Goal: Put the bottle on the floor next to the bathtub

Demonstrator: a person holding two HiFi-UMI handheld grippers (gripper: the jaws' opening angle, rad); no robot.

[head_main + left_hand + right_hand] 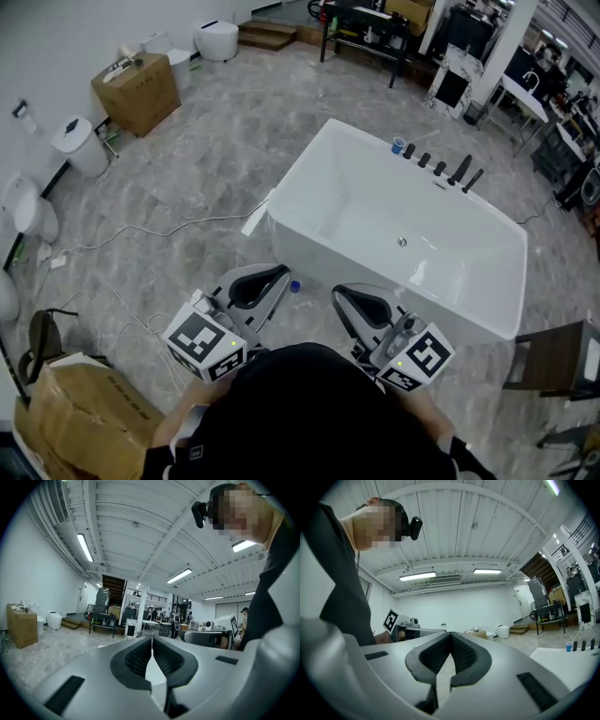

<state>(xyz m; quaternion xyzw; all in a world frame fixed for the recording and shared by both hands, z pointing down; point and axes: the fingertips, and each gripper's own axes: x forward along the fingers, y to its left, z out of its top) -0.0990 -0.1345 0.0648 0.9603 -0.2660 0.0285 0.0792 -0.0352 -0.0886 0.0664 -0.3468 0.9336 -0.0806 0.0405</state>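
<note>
1. A grey marbled floor (pixel 216 178) fills a wide showroom. A white bathtub (pixel 309 248) stands in the middle of it, and a cardboard box (pixel 138 92) sits by the far wall.
2. On the tub's far rim are a blue cup (pixel 397 146) and a row of black taps (pixel 441 167).
3. The bottle (pixel 294 286) appears to be the small blue-topped thing on the floor just beside the tub's near wall. Only a little of it shows past the left claw, so I cannot be sure.
4. The left claw (pixel 281 273) is held level near the tub. In its own view its ribbed pads (pixel 140 656) meet at the tip, with nothing between them.
5. The right claw (pixel 338 293) is beside it, also closed tight and empty, its pads (pixel 463 654) touching.
6. Neither claw touches the bottle or the tub.
</note>
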